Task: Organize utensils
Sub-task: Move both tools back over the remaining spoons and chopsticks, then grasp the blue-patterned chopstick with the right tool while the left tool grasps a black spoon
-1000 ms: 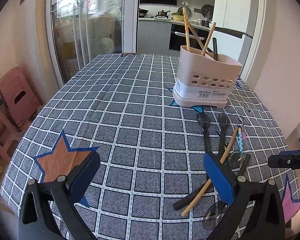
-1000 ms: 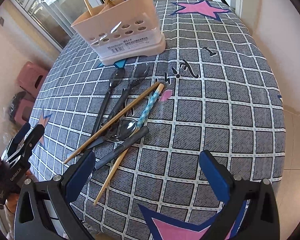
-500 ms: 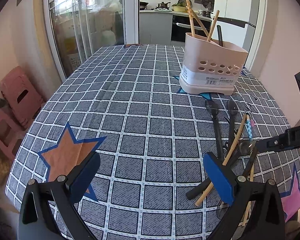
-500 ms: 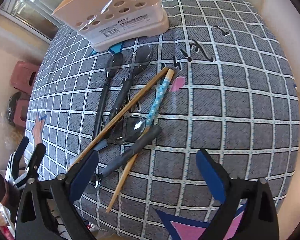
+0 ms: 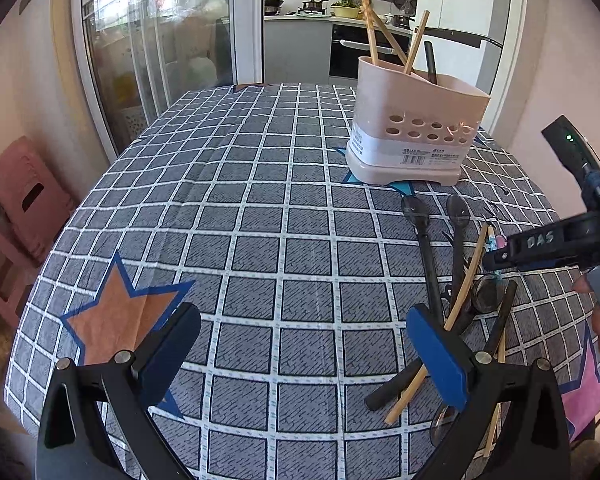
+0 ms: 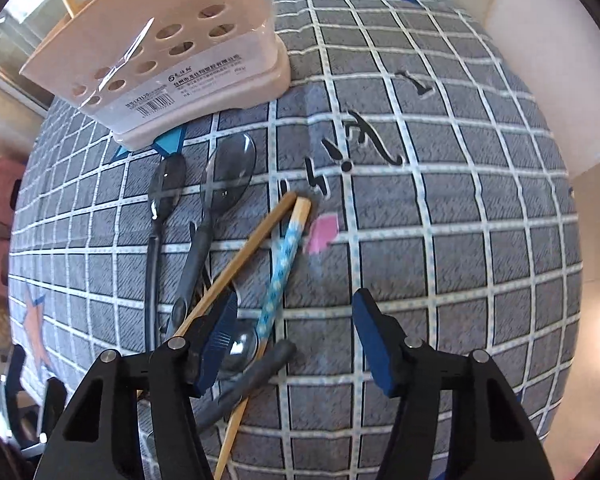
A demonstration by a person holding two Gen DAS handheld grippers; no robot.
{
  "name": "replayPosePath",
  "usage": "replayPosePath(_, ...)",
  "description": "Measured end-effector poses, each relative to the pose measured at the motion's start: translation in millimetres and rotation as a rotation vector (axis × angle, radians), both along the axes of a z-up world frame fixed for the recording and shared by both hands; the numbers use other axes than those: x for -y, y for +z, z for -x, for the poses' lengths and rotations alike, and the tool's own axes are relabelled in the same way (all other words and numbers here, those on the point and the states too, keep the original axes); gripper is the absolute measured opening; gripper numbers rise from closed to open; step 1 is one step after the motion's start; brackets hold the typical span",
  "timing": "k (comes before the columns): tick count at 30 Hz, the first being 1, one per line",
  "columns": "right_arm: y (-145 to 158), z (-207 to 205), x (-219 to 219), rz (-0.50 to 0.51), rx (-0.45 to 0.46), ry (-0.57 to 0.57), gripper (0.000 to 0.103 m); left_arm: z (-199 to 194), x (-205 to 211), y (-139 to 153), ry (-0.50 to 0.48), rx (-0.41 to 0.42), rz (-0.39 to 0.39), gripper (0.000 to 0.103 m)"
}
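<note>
A beige utensil holder point(image 5: 414, 128) stands at the table's far right, with chopsticks and a dark handle in it; it also shows in the right wrist view point(image 6: 160, 56). Loose utensils lie in front of it: two dark spoons point(image 6: 224, 184), a plain wooden chopstick point(image 6: 236, 266), a blue-patterned chopstick point(image 6: 282, 270) and a grey-handled spoon point(image 6: 256, 372). My right gripper point(image 6: 294, 328) is open, low over the blue-patterned chopstick, which lies between its fingers. My left gripper point(image 5: 300, 346) is open and empty over the tablecloth, left of the pile point(image 5: 456, 300).
The table has a grey checked cloth point(image 5: 260, 220) with star patterns. Its right edge drops to the floor near a white wall point(image 6: 548, 40). Pink stools point(image 5: 16, 200) stand left of the table. A glass door and kitchen lie behind.
My right gripper has moved down and forward onto the utensil pile, now straddling the blue-patterned chopstick. The left gripper has shifted slightly nearer the pile and stays open.
</note>
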State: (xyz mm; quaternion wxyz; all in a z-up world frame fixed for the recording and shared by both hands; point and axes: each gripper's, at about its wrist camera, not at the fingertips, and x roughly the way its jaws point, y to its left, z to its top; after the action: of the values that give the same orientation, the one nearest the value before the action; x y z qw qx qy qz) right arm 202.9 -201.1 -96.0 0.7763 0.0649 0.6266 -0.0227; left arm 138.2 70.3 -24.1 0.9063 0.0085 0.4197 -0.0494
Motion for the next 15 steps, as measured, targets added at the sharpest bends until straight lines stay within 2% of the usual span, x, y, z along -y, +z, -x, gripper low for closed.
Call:
replayPosePath(2, -1.2, -2.1, -11.5, 0.06, 0.009, 0.037, 0.057, -0.9, 4.3, 2.1, -0.014, 0.008, -0.011, 0.103)
replayPosePath(4, -0.5, -2.3, -18.4, 0.076, 0.023, 0.07, 0.049, -1.3, 7.5, 2.5, -0.023, 0.007, -0.017, 0.103)
replayPosePath(6, 1.1, -1.6, -23.2, 0.075, 0.023, 0.082, 0.035, -2.1, 9.7, 1.9, -0.026, -0.001, -0.019, 0.103)
replayPosePath(10, 3.3, 1.9, -20.5, 0.063, 0.026, 0.103, 0.013, -5.6, 11.6, 1.2, -0.021, -0.018, -0.012, 0.103)
replayPosePath(12, 2.7, 4.3, -11.1, 0.038, 0.036, 0.107, 0.008, -7.2, 11.4, 1.7, -0.017, -0.023, -0.005, 0.103)
replayPosePath(15, 2.4, 13.2, 7.4, -0.052, 0.065, 0.102, 0.008, -10.7, 13.3, 3.8, -0.016, -0.029, 0.004, 0.103)
